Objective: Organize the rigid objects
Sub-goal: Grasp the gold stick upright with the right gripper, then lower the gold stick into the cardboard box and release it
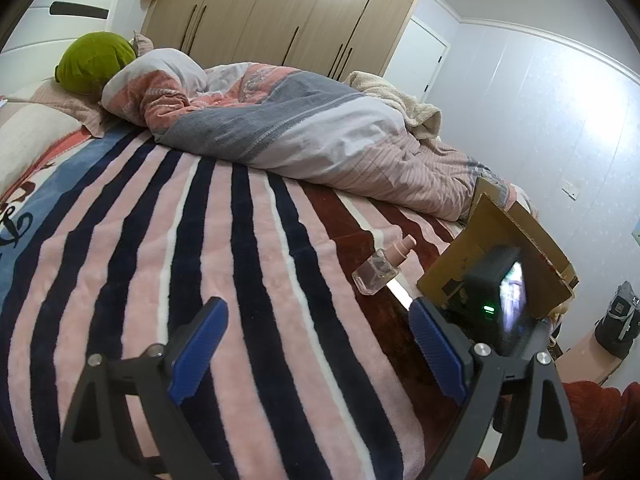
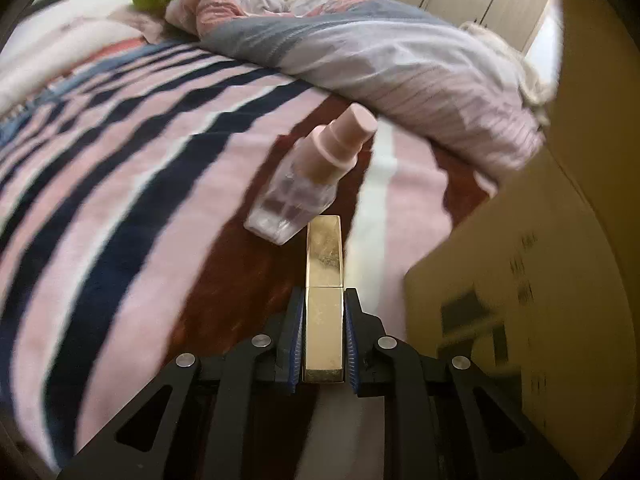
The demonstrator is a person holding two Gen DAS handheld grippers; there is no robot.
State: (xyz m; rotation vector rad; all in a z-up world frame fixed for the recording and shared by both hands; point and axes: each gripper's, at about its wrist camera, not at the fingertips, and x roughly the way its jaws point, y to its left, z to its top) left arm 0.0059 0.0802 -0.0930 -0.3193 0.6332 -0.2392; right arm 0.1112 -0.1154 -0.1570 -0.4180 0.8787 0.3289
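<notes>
A clear glass bottle with a pink pump cap (image 1: pixel 381 267) lies on the striped blanket (image 1: pixel 224 264); it also shows in the right wrist view (image 2: pixel 308 184). My right gripper (image 2: pixel 323 300) is shut on a gold rectangular tube (image 2: pixel 324 280), held just above the blanket, its tip close to the bottle's base. A cardboard box (image 1: pixel 508 248) stands on the bed at the right; its wall fills the right of the right wrist view (image 2: pixel 540 260). My left gripper (image 1: pixel 316 312) is open and empty above the blanket. The right gripper's body (image 1: pixel 500 300) shows in front of the box.
A rumpled quilt (image 1: pixel 304 128) lies across the far side of the bed, with a green cushion (image 1: pixel 94 62) at the head. Wardrobes (image 1: pixel 288 12) stand behind. A dark bag (image 1: pixel 618 320) sits on the floor to the right.
</notes>
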